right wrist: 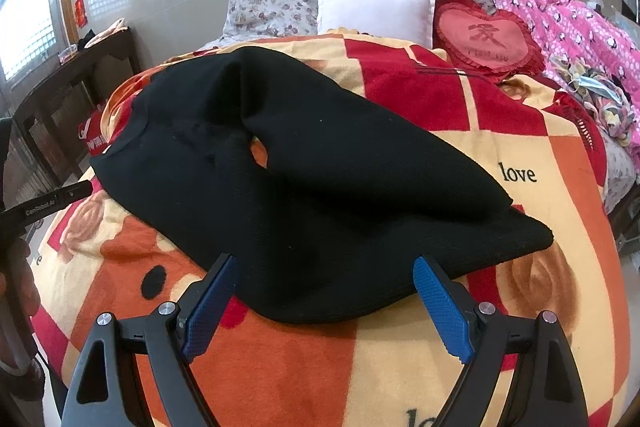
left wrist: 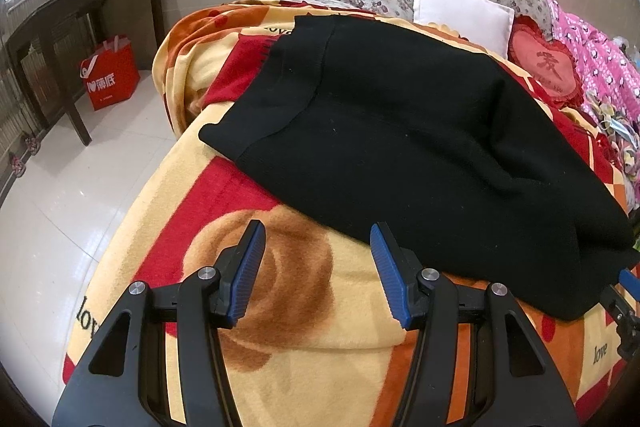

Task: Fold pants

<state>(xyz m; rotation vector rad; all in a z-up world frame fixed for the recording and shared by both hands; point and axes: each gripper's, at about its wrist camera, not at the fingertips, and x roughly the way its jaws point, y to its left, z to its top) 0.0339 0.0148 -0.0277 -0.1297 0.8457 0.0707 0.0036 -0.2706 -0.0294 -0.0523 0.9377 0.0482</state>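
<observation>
The pants [right wrist: 304, 179] lie spread on the blanket [right wrist: 520, 147] covering the bed; pillows [right wrist: 372, 7] sit behind them, a side table [left wrist: 80, 7] stands left

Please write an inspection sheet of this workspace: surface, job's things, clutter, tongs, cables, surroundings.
Surface: bed under a patterned blanket, red, orange and cream.
Job's things: black pants lying spread on the blanket, not yet folded small.
Clutter: white pillow, red heart cushion, pink quilt at the far side.
Tongs: left tongs open over the blanket, empty; right tongs open at the near edge of the pants, not gripping.
Cables: nothing seen.
Surroundings: dark wooden table, red bag on the tiled floor.
</observation>
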